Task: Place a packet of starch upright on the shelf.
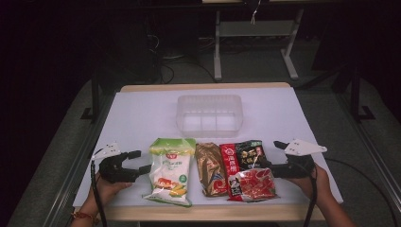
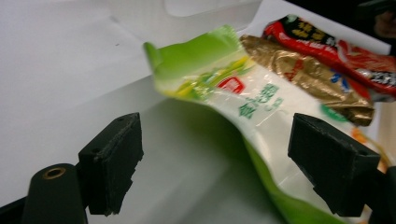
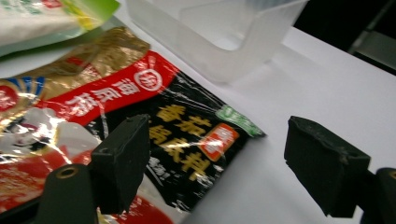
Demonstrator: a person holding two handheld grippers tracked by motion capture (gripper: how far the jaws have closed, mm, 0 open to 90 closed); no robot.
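Holding a gripper in each hand at the near edge of the white table, I had three packets lined up in front of me. My left gripper sat low beside the green and white packet, its jaws spread wide with nothing between them; in the left gripper view that green and white packet ran up the middle, its near edge lifted off the surface, one jaw standing over bare table on one side and the other jaw over the packet's far side. My right gripper rested at the other end of the row, by the red and black packet, and its jaws were also wide apart and empty. In the right gripper view one jaw hung over the dark corner of the red and black packet while the other stood over bare white surface; I could not tell whether either jaw touched the wrapper. Between those two packets lay the gold packet, its edges touching or overlapping both neighbours. Beyond the row, toward the middle of the table, stood the clear plastic tub, well apart from my grippers, and nothing could be seen inside it.
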